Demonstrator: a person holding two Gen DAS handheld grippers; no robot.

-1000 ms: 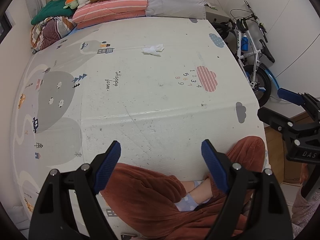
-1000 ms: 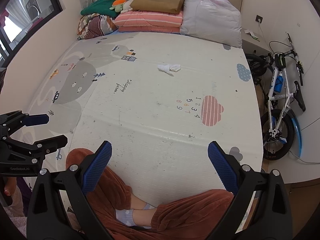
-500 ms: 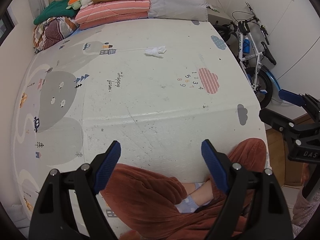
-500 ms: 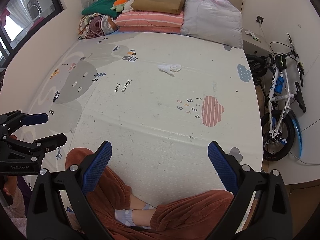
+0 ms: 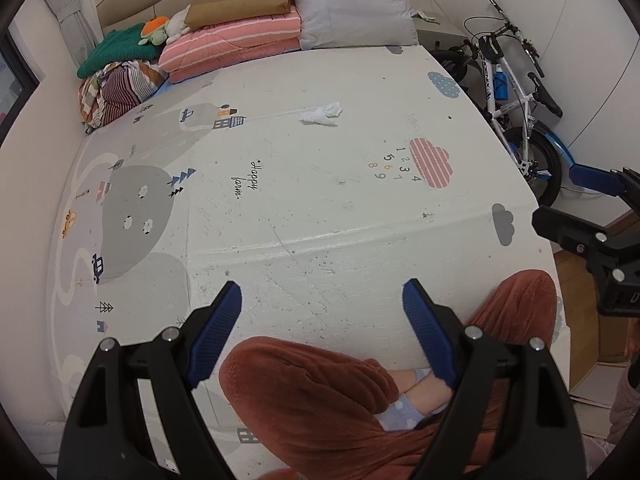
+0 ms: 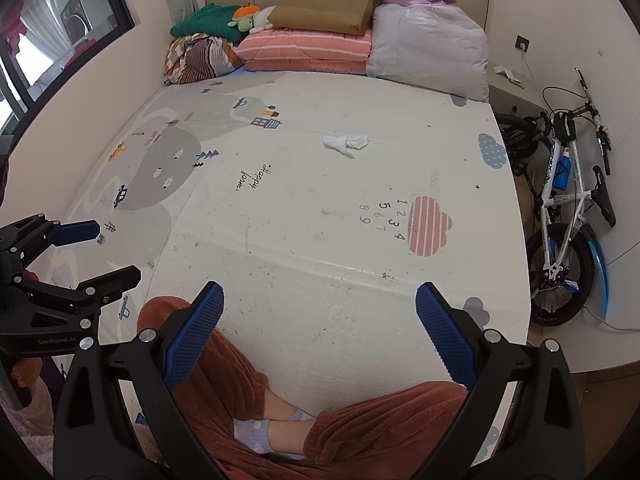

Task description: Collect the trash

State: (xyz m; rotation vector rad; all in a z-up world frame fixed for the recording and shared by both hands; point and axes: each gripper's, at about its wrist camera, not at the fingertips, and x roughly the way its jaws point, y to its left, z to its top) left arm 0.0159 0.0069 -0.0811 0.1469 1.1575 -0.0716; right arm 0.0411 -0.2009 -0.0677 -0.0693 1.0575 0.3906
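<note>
A crumpled white tissue (image 5: 322, 113) (image 6: 346, 142) lies on the printed play mat (image 5: 304, 208) (image 6: 304, 216), far ahead of both grippers. My left gripper (image 5: 322, 300) hangs open over the near part of the mat, nothing between its blue pads. My right gripper (image 6: 319, 300) is open too, empty, above the person's crossed legs. Each gripper shows at the edge of the other's view: the right gripper (image 5: 576, 200) at the right edge, the left gripper (image 6: 108, 252) at the left edge.
Folded blankets and pillows (image 6: 312, 44) are stacked along the far end of the mat. A white bicycle (image 6: 568, 184) (image 5: 516, 96) leans by the right wall. A person's legs in rust-brown trousers (image 5: 328, 400) are crossed at the near edge. A window (image 6: 48, 36) is on the left.
Both views have tilted slightly upward and forward; the tissue sits a little lower in the frames. Both grippers stay open and empty.
</note>
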